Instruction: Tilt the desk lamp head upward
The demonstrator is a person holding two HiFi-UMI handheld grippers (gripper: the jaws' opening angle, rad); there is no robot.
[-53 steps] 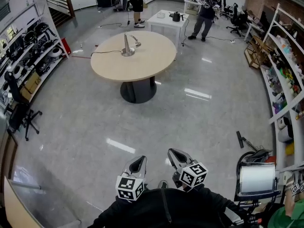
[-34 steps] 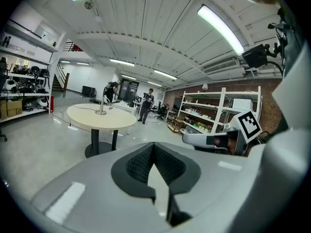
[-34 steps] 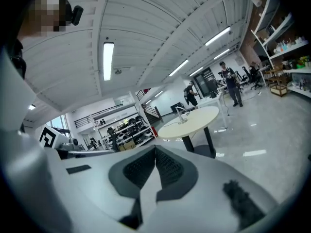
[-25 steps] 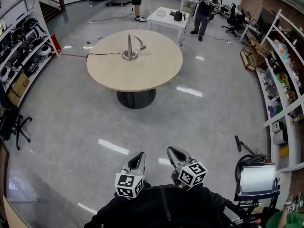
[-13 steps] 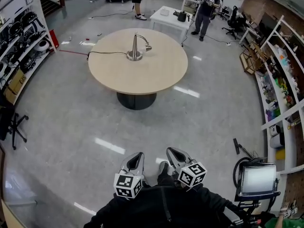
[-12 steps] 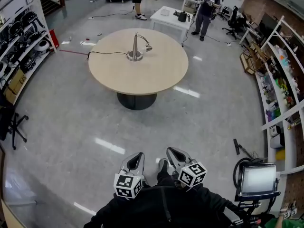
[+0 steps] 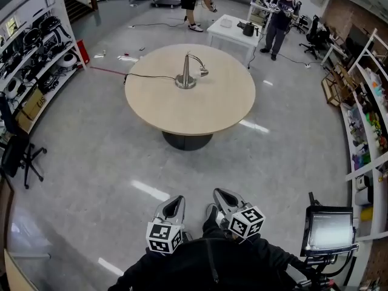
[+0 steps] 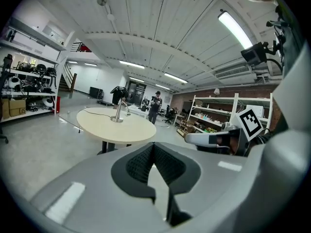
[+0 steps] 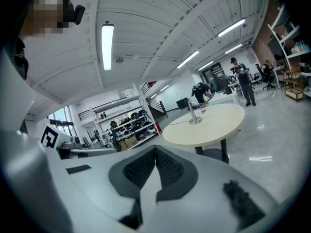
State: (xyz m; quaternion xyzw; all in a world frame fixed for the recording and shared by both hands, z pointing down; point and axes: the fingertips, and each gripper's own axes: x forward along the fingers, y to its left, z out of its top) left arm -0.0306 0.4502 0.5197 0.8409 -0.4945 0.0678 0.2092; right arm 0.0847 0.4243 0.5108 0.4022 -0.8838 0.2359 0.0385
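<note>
A silver desk lamp (image 7: 185, 73) stands on a round beige table (image 7: 200, 105) far ahead, its small head (image 7: 204, 73) drooping to the right and a black cord running off to the left. My left gripper (image 7: 174, 207) and right gripper (image 7: 224, 198) are held side by side close to my body, well short of the table. Both are shut with nothing between the jaws. The left gripper view shows the lamp (image 8: 118, 112) small and distant beyond the closed left gripper (image 8: 153, 145). The right gripper view shows the lamp (image 9: 194, 114) beyond the closed right gripper (image 9: 155, 148).
Glossy grey floor lies between me and the table. Shelves (image 7: 33, 53) and an office chair (image 7: 17, 153) line the left, more shelves (image 7: 371, 96) the right. A cart with a monitor (image 7: 330, 230) is at my right. A white table (image 7: 233, 30) and two people (image 7: 280, 14) are behind.
The round table and lamp have shifted lower and to the right in the head view as I walk toward them. Both grippers stay shut and keep their places in front of me.
</note>
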